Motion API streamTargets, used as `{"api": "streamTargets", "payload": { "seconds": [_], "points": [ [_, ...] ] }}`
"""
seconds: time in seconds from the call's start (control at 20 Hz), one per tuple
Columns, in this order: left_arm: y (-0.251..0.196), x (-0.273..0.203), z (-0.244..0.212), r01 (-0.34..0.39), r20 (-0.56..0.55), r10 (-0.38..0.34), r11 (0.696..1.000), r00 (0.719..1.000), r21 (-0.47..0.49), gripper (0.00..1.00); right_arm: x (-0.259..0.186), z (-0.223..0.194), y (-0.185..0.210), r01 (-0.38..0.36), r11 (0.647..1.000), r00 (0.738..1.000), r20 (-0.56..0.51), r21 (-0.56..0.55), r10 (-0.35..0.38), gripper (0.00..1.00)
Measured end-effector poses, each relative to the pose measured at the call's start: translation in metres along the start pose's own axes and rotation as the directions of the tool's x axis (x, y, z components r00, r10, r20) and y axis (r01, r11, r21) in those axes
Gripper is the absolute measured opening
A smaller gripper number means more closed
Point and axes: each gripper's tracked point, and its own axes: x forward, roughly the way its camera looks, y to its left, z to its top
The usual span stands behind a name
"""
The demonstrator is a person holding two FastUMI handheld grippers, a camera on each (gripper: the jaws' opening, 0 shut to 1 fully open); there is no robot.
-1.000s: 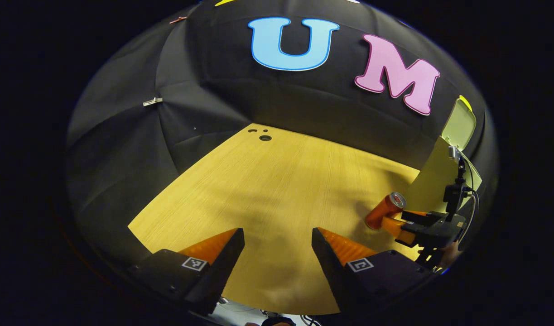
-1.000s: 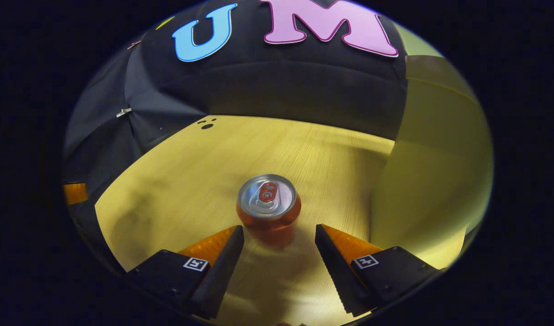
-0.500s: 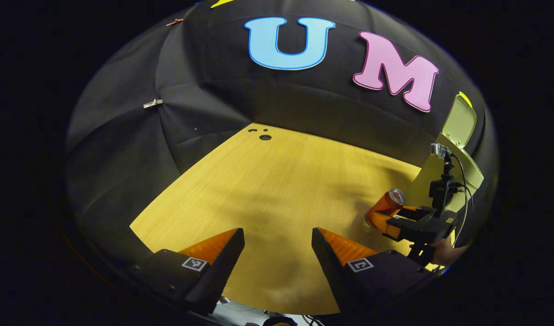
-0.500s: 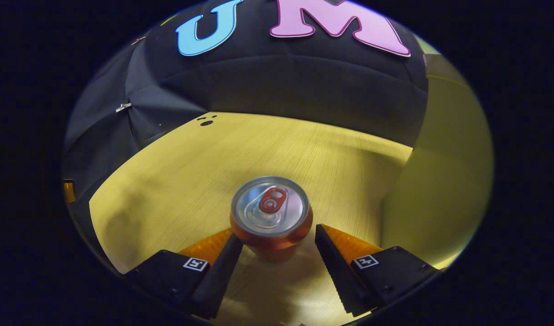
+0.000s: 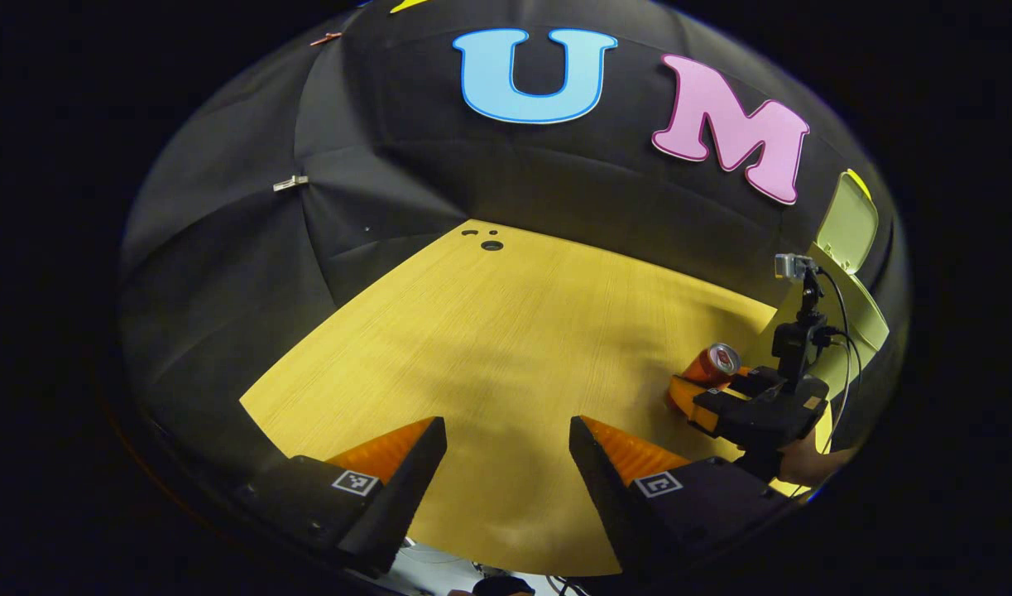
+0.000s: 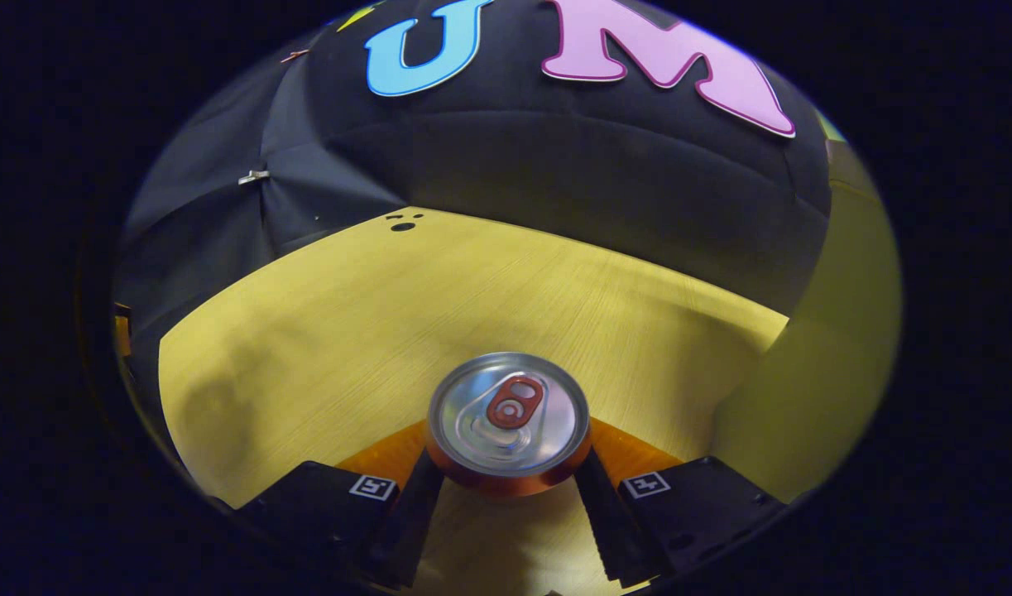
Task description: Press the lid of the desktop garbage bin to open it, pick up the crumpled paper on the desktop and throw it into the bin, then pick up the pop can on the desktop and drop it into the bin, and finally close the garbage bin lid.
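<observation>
The orange pop can [image 6: 508, 414] stands on the wooden desktop [image 6: 406, 306], silver top towards the camera, between the fingers of my right gripper [image 6: 508, 484]. Both fingers touch its sides, so the gripper is shut on it. In the left gripper view the can [image 5: 715, 362] and the right gripper [image 5: 700, 397] sit at the far right, beside the pale green bin [image 5: 853, 310]. The bin's lid [image 5: 843, 222] stands up, open. My left gripper [image 5: 508, 451] hovers open over the near part of the desktop, with nothing between its fingers.
The bin's wall [image 6: 836, 331] rises close to the right of the can. A hand [image 5: 803, 463] holds the right gripper from the near side. Small round holes [image 5: 491, 245] mark the desktop's far edge, by the black cloth wall.
My right gripper has moved forward around the can and its fingers have closed onto the can's sides. The left gripper has stayed almost still and open.
</observation>
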Motion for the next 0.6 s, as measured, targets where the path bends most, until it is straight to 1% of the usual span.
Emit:
{"api": "streamTargets", "payload": {
  "seconds": [0.15, 0.25, 0.5, 0.6],
  "points": [
    [-0.012, 0.001, -0.006, -0.020, -0.007, 0.020, 1.000, 1.000, -0.016, 0.96, -0.012, 0.004, -0.003, -0.030, 0.999, 0.999, 0.014, -0.039, 0.030, 0.82],
    [-0.015, -0.005, -0.012, -0.015, -0.008, 0.015, 1.000, 1.000, -0.009, 0.96, -0.026, 0.012, -0.009, -0.033, 0.998, 0.999, 0.029, -0.046, 0.035, 0.82],
    [-0.032, -0.015, -0.023, 0.048, -0.027, -0.047, 0.998, 0.999, 0.044, 0.96, -0.078, 0.058, -0.019, -0.020, 0.999, 0.995, 0.101, -0.038, 0.024, 0.82],
    [-0.038, -0.016, -0.021, 0.074, -0.005, -0.074, 0.995, 0.997, 0.065, 0.96, -0.102, 0.081, -0.020, -0.017, 0.999, 0.992, 0.126, -0.043, 0.022, 0.82]
  ]
}}
